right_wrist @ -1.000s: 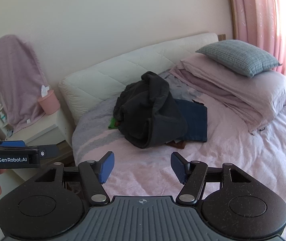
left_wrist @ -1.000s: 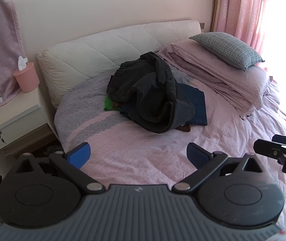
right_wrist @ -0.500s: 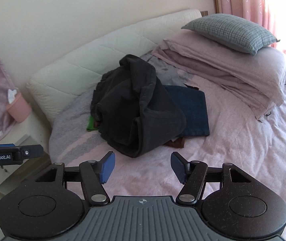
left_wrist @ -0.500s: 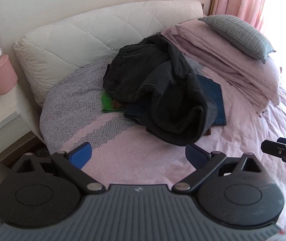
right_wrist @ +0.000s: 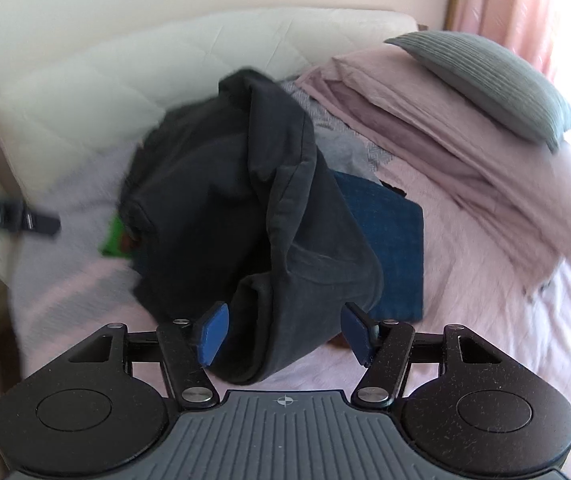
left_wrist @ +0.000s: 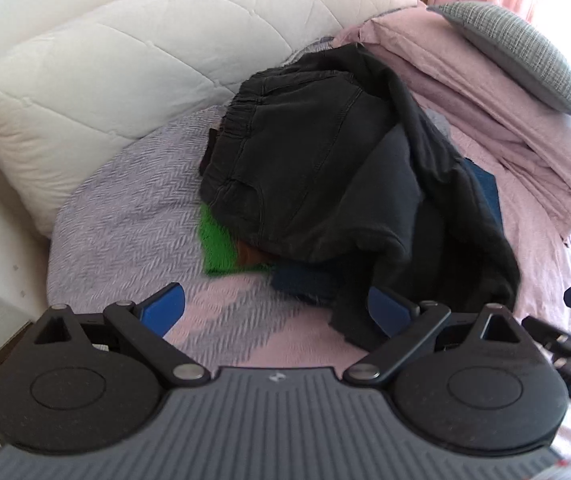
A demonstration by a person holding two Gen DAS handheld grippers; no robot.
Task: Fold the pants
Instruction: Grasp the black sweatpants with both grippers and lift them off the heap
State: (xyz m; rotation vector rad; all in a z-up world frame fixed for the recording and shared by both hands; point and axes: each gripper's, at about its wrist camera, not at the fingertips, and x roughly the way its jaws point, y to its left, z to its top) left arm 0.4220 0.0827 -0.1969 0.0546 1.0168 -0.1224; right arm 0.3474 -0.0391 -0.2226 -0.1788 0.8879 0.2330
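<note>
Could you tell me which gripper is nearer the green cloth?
Left. The left gripper hovers just before the green cloth; the right gripper is farther right, at the dark pants' hem.

Bed [left_wrist: 245, 332], pink sheet: clothes pile near headboard edge, dark pants [left_wrist: 325, 168] on top of it; folded pink bedding [left_wrist: 485, 120] at far right corner.

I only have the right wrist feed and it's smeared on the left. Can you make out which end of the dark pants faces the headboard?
Observer: The left wrist view shows the elastic waistband of the dark pants at the headboard side.
Operator: What's under them there?
Observer: A green cloth and something brown poke out beneath.
Operator: Left gripper holding anything?
Observer: No, the left gripper is open and empty.
</note>
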